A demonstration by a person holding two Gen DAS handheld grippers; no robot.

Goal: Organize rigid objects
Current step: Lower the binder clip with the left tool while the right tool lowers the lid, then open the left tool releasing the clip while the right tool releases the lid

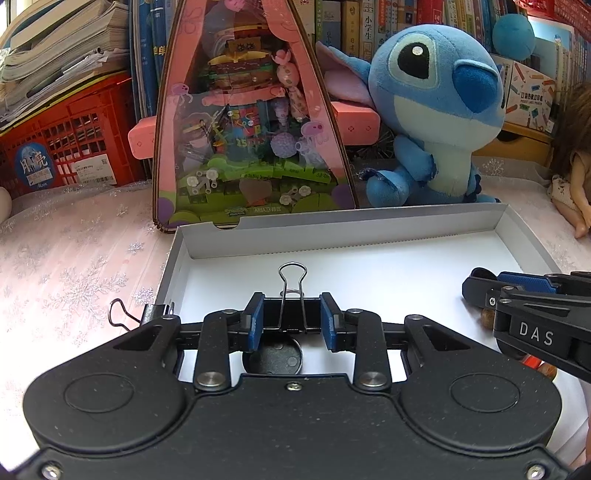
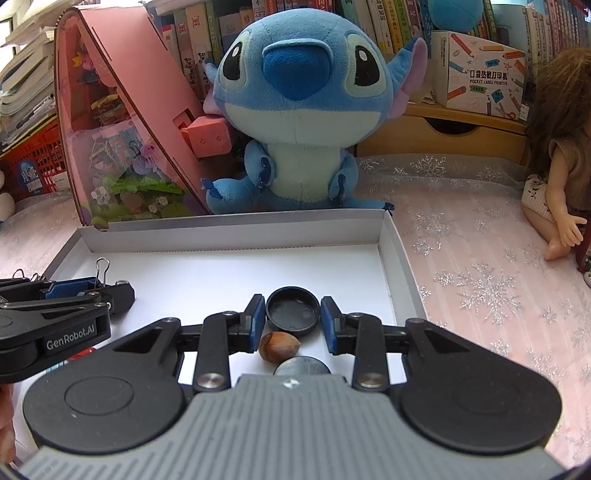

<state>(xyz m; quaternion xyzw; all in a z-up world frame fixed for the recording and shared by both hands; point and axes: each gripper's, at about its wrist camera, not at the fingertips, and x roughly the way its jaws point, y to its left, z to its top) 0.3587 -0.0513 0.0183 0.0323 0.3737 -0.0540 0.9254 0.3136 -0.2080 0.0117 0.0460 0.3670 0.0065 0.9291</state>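
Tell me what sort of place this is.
Probably a child's room or a home study corner: packed bookshelves, a blue plush toy and a doll on a snowflake-patterned cloth.

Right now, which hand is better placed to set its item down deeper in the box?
Probably left. Its gripper grips a binder clip with bare box floor straight ahead. The right gripper holds a black cap closer to the side wall, a hazelnut right behind it.

Right gripper (image 2: 292, 320) over white tray (image 2: 391, 236), jaws flanking black cap (image 2: 292, 312), contact unclear. Hazelnut (image 2: 277, 345) just below cap; grey disc (image 2: 302, 366) beside it. Left gripper (image 2: 92, 291) at binder clip (image 2: 102, 271), left.
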